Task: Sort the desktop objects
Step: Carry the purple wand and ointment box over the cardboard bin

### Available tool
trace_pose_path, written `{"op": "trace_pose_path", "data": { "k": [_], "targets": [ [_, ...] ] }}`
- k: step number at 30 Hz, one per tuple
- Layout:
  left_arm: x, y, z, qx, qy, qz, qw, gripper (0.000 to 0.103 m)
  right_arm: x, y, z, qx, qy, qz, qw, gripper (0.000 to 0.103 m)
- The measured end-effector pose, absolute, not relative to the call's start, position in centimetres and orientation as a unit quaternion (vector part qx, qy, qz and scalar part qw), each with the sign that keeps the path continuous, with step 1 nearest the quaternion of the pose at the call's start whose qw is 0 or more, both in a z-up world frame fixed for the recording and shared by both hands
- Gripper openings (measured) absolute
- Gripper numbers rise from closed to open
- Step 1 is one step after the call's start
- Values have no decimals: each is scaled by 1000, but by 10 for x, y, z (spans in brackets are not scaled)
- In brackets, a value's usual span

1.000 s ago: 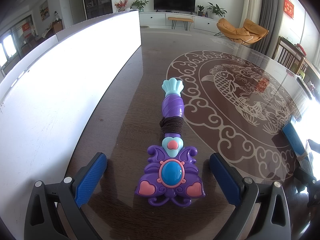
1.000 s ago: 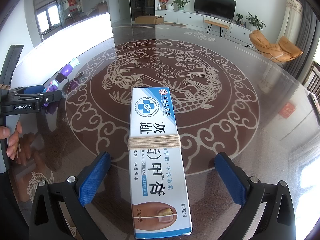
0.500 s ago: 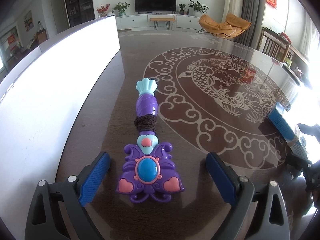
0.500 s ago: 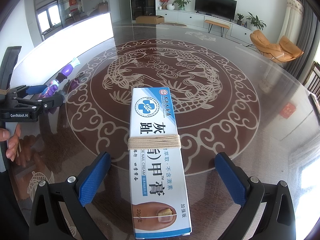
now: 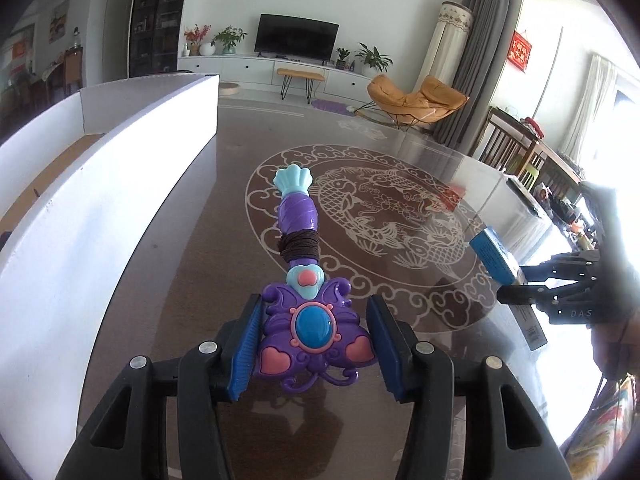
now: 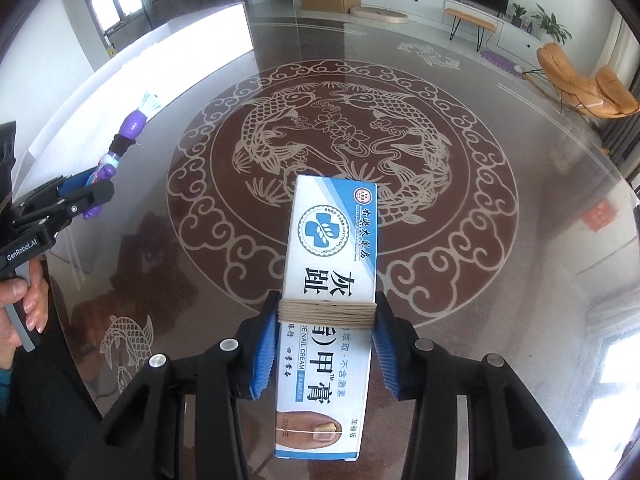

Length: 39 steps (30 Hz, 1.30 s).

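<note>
My left gripper (image 5: pixel 314 344) is shut on the butterfly head of a purple toy wand (image 5: pixel 308 280) and holds it lifted above the table; the wand also shows at the left of the right wrist view (image 6: pixel 120 148). My right gripper (image 6: pixel 326 344) is shut on a white and blue nail cream box (image 6: pixel 332 264) wrapped with tan string, also lifted off the glass. The box (image 5: pixel 492 256) and the right gripper (image 5: pixel 516 288) show at the right of the left wrist view. The left gripper (image 6: pixel 80 194) shows at the left of the right wrist view.
A long white open box (image 5: pixel 120 184) stands along the table's left side, also in the right wrist view (image 6: pixel 192 48). The round glass table (image 6: pixel 500 280) bears a fish medallion. Chairs (image 5: pixel 508 148) stand beyond the right edge.
Both grippers have closed, the left on the wand's head and the right on the box, and both objects have risen off the table.
</note>
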<state>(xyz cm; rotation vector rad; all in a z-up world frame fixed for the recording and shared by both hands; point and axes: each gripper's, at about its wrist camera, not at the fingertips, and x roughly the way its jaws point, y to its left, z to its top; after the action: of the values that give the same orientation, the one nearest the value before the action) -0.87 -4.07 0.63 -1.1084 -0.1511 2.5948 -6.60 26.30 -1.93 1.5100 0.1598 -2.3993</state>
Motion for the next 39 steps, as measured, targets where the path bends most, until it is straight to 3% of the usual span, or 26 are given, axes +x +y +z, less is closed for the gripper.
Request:
{"op": "trace_pose_path", "data": {
  "k": [8,16,23,30,31,33,34,36,39],
  "targets": [
    [28,-81,67,-335,-77,930,130,52,-81,231,27,489,63,-852,179,44],
    [13,-201,127,-323,-84,942,26,52,-129,108,110,422,63,-862,274,44],
    [-26,-292,89,-394,-90,912,-67,52,-149,-63,139,402,41,-829,386,44],
    [-33,-324,43,-441,-128,884,-92,52,-158,-184,68,448,98,-794,399,45],
    [-31,-326,41,-442,-132,882,-94,52,-160,-191,56,459,100,-788,398,46],
    [-30,-327,37,-445,-136,879,-104,55,-167,-200,36,489,96,-775,388,60],
    [-29,-326,36,-447,-136,878,-108,64,-169,-202,31,496,95,-775,380,71],
    [-24,-323,38,-438,-133,881,-118,75,-168,-195,32,484,85,-786,376,75],
    [-11,-313,49,-409,-126,895,-127,77,-161,-169,51,454,74,-803,378,89]
  ]
}}
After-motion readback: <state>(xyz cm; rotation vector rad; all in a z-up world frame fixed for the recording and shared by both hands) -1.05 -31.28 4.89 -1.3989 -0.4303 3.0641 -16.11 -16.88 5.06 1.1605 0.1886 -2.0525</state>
